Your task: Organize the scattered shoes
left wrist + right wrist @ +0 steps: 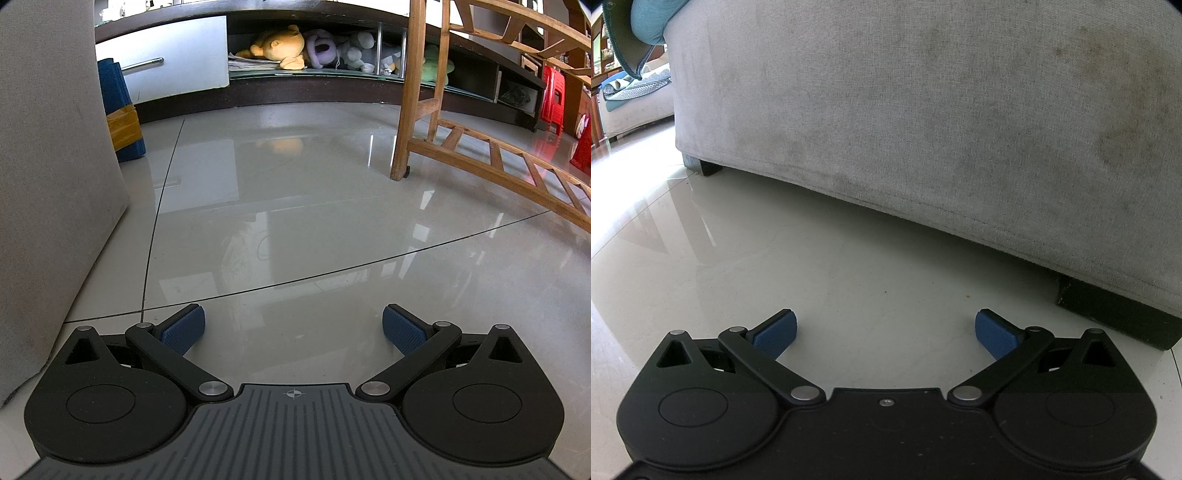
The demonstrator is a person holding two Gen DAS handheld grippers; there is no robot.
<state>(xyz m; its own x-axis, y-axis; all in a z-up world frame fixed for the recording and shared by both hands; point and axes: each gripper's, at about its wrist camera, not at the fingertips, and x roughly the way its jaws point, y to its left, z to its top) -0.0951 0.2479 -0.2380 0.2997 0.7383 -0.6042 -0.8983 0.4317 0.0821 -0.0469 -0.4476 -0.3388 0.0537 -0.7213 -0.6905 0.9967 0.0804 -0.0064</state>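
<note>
- The left hand-held gripper (293, 328) hangs low over the glossy tiled floor (295, 206), its blue-padded fingers (183, 329) spread wide with nothing between them.
- The right hand-held gripper (885, 333) is likewise spread wide and empty, just above the pale floor (812, 266).
- No shoe shows in either view, so where the shoes lie cannot be told.
- Left view: a broad bare stretch of floor runs ahead to a low dark TV cabinet (332, 88) along the far edge. The grey sofa side (48, 166) walls in the left edge; a wooden chair frame (417, 110) stands at the right, its leg planted on the floor and its lower rail sweeping along the right edge.
- Only the left view shows the soft toys (284, 48) on the cabinet shelf, a white drawer front (166, 66), a blue roll bound with yellow tape (122, 118) beside the sofa, and red plastic stools (554, 96) far right.
- Right view: the sofa front (923, 110) fills most of the frame close ahead, a dark gap under its lower edge, with black feet at left (709, 168) and right (1119, 314).
- Only the right view shows a teal cushion (646, 18) at the top left corner, and open floor running off to the left.
</note>
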